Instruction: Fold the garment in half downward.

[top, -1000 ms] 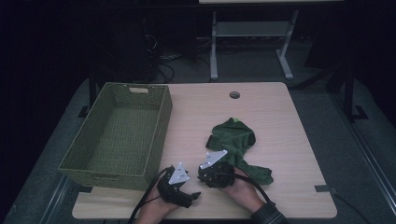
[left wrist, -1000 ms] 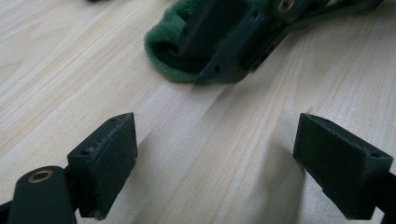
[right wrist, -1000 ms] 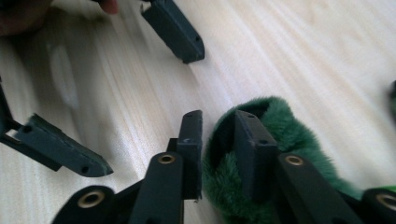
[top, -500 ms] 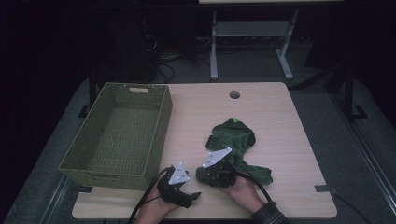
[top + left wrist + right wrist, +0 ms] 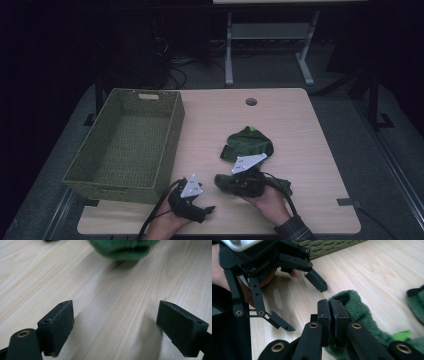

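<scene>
A light wooden table carries everything here, and the biggest thing on it is a green woven basket, standing empty along the left side. To the right of it, near the front middle of the table, lies a rumpled green fleece garment, spread from a bunched heap farther back to a fold at the front edge. The right gripper has that near fold: its jaws have just been closing, and in the right gripper view they stand pressed together with plush green cloth pinched between the pads and bulging out beside them. The left gripper rests low over bare wood just beside the basket's front corner, its jaws spread wide with nothing between them, and the edge of the garment shows blurred ahead of it. The step in hand looks like the pickup of the garment, with the grip taken and the cloth barely off the table. The next move probably calls for raising the pinched fold high enough that the trailing heap clears the basket's wall, then carrying it leftward over the basket; the free gripper could catch a second fold so that the loose cloth does not drag.
</scene>
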Tool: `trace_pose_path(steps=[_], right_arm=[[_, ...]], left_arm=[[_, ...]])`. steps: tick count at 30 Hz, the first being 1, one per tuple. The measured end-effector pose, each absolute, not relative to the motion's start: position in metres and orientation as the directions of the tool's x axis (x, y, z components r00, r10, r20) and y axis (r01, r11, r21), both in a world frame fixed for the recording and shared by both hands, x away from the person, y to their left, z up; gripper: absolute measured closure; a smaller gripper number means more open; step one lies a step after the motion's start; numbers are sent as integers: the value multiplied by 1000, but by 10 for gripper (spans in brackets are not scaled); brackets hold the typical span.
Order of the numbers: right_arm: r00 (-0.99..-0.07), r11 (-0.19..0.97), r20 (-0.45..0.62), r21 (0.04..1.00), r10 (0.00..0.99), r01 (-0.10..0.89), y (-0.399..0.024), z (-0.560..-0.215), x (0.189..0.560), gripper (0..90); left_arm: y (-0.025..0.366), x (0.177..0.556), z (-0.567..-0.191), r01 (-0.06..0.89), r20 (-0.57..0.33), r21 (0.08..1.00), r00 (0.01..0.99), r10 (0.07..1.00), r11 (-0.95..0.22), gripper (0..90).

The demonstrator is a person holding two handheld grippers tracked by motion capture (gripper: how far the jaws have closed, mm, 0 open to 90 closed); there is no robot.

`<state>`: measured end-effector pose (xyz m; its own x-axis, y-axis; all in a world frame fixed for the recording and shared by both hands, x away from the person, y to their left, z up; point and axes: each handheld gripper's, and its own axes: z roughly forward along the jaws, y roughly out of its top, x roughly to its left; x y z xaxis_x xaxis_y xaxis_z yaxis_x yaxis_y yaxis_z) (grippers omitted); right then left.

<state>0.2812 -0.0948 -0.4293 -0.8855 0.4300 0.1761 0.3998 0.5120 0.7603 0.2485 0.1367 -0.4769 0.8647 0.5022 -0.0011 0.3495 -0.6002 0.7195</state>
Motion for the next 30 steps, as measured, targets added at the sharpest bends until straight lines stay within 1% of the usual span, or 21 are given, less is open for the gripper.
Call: trace_pose_path(steps=[10, 19, 30], right_arm=[[-859, 456, 179, 786, 481, 418, -123, -421, 283, 852], [-840, 444, 169, 785, 516, 431, -140, -419, 285, 849], [-804, 425, 155, 783, 574, 454, -170, -421, 283, 847]], left_arm=[[137, 248, -477, 350, -1, 719, 865, 502, -600, 138], [137, 248, -477, 348, -1, 720, 866, 500, -601, 138], [137, 248, -477, 347, -1, 720, 867, 498, -601, 139]])
